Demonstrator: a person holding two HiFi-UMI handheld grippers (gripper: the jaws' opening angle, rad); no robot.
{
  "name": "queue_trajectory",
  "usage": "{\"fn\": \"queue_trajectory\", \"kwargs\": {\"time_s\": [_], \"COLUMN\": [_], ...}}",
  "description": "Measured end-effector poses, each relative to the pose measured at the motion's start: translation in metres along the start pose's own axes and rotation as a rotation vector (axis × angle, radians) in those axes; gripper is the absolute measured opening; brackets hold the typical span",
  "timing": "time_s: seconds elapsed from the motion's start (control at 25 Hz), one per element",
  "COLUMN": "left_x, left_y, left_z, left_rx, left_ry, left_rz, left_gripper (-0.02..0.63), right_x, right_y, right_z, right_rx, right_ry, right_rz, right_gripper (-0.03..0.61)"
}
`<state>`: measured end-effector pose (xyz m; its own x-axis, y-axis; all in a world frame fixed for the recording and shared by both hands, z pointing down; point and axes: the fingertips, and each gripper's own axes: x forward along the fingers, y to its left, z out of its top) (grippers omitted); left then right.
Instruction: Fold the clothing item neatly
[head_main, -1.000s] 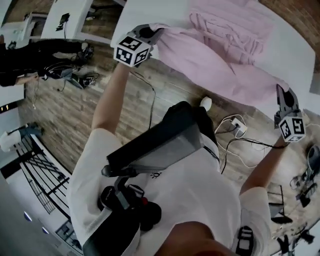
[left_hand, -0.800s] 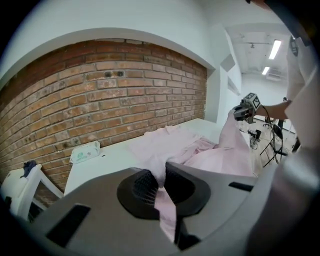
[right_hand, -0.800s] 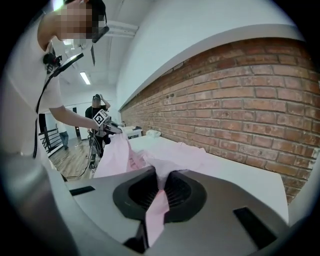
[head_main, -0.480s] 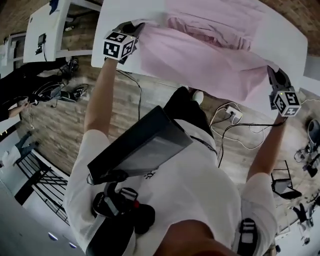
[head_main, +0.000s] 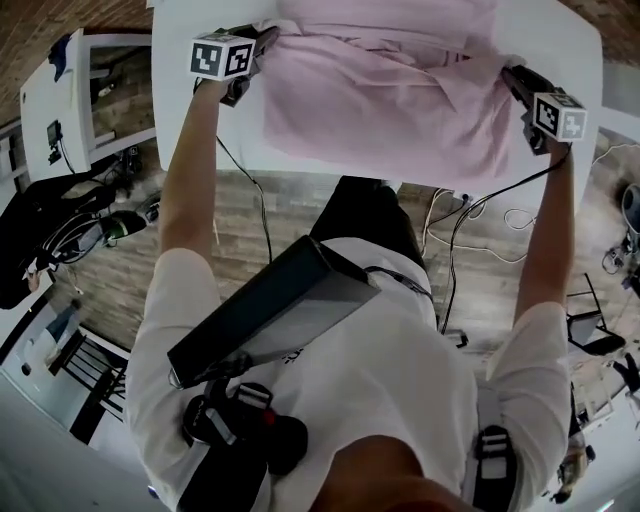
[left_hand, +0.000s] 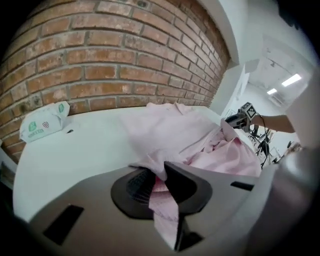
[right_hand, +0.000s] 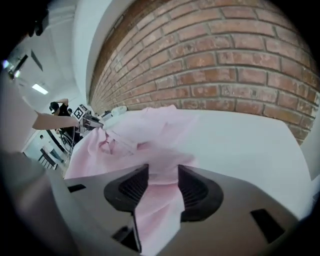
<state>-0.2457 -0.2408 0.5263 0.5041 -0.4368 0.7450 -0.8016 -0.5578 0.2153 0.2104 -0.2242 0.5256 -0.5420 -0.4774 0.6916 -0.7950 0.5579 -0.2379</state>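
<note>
Fingers of left gripper (left_hand: 161, 170) pinching pink garment (head_main: 390, 100), just easing open, right gripper (right_hand: 163, 175) fingers just parted, garment loose between.

Head view: even, diffuse overhead light, no hard shadows. White bench (head_main: 545, 40) at the top is brightest, close to clipping. Pink cloth (head_main: 400, 90) on it keeps its fold detail. Wood floor (head_main: 120, 300) reads mid-dark. Strong fisheye: straight edges bow toward the frame borders. Bottom edge is soft; whatever sits close to the lens there is out of focus.

Both gripper views: black vignette in the corners, heavy barrel distortion. Brick wall (left_hand: 100, 65) courses curve but stay fairly sharp.

Left gripper view: ceiling lamps (left_hand: 291, 79) at right blown out, slight haze around them. Right gripper view: lamp (right_hand: 39, 88) at left, same glare. Cloth nearest the lens is soft.
</note>
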Motion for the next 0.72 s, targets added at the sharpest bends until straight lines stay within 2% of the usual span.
{"fn": "queue_trajectory", "kwargs": {"time_s": [0.04, 0.08, 0.12, 0.16, 0.2, 0.24, 0.36, 0.52, 0.6, 0.68, 0.72], "left_x": [0.004, 0.005, 0.004, 0.002, 0.0, -0.001, -0.007, -0.016, -0.024, -0.033, -0.034], "left_y": [0.0, -0.001, -0.002, -0.002, -0.001, 0.0, 0.0, -0.017, -0.032, -0.049, -0.061], "left_z": [-0.002, -0.003, -0.003, -0.004, -0.005, -0.006, -0.005, 0.004, 0.017, 0.032, 0.037], "left_rx": [-0.015, -0.023, -0.02, -0.004, 0.025, 0.056, 0.106, 0.169, 0.197, 0.217, 0.229], "left_ry": [0.011, 0.01, 0.004, -0.001, -0.003, -0.004, -0.023, -0.052, -0.097, -0.147, -0.162], "left_rz": [-0.015, -0.028, -0.036, -0.034, -0.021, -0.004, 0.012, -0.009, -0.032, -0.042, -0.056], "left_gripper": [0.05, 0.096, 0.185, 0.244, 0.274, 0.278, 0.278, 0.277, 0.258, 0.085, 0.046], "right_x": [0.005, 0.007, 0.007, 0.005, 0.002, -0.001, -0.014, -0.034, -0.04, -0.036, -0.031], "right_y": [0.0, 0.002, 0.004, 0.004, 0.002, -0.002, -0.001, 0.038, 0.06, 0.078, 0.085], "right_z": [-0.005, -0.008, -0.009, -0.01, -0.011, -0.012, -0.01, -0.002, -0.004, -0.015, -0.023], "right_rx": [0.002, -0.003, -0.014, -0.032, -0.053, -0.071, -0.107, -0.188, -0.232, -0.297, -0.341], "right_ry": [0.032, 0.048, 0.054, 0.055, 0.055, 0.052, 0.018, -0.011, -0.001, 0.048, 0.087], "right_rz": [0.011, 0.025, 0.033, 0.03, 0.015, -0.008, -0.056, -0.045, -0.022, 0.017, 0.03], "right_gripper": [0.188, 0.209, 0.22, 0.227, 0.227, 0.227, 0.227, 0.227, 0.225, 0.225, 0.225]}}
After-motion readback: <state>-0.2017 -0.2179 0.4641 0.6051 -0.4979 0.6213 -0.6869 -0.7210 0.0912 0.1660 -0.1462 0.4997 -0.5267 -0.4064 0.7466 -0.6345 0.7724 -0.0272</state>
